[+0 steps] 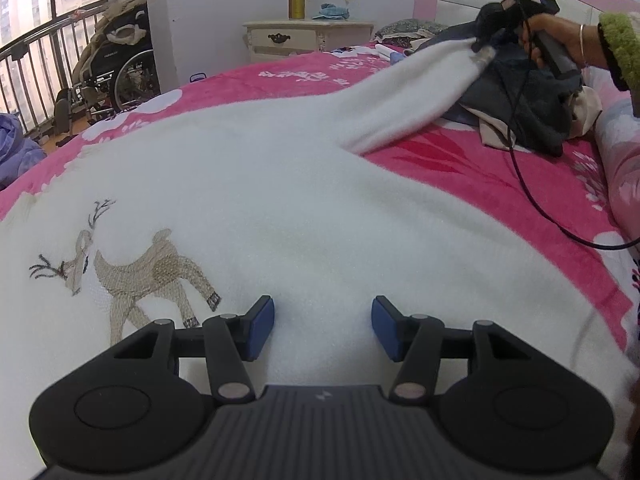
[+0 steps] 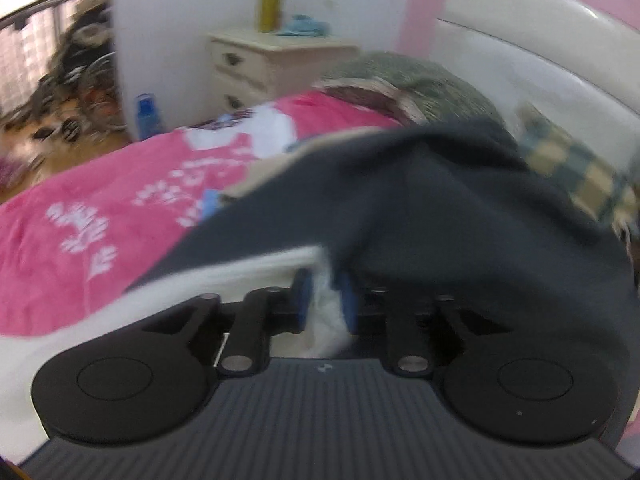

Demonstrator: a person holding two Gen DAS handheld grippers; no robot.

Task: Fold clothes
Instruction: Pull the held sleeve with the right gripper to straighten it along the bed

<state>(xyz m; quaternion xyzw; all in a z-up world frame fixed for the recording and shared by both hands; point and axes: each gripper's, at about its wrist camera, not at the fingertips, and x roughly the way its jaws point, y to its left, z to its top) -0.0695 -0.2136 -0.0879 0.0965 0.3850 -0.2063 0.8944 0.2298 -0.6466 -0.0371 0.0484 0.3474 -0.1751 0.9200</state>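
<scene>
White sweater spread flat across the pink bed, deer stitching facing up. Probably laid out that way so the sleeves can get folded in over the body. Body of it filling the whole middle and lower part of the left view, 1 sleeve running off toward 1 o'clock.

Right gripper up at 1 o'clock in the left view, pinching the cuff end of that sleeve and holding it off the bed, right above the dark clothes pile. Looks like a lift to clear the pile before bringing the sleeve back over the torso, but just a guess. Close-up view confirms it: blue pads clamped tight on a wad of white fabric, dark cloth bunched just past them at 12 to 2 o'clock. That view is blurry, so not much more to say.

Hand wrapped around the handle, wrist reaching in from 3 o'clock, cable trailing down over the bed.

Left gripper low over the sweater's lower half, fingers spread wide, nothing between them, deer just off at 9 o'clock. Could be waiting to pin the body down; touching the fabric or hovering, hard to tell.

Nightstand at 12 o'clock, not involved.
</scene>
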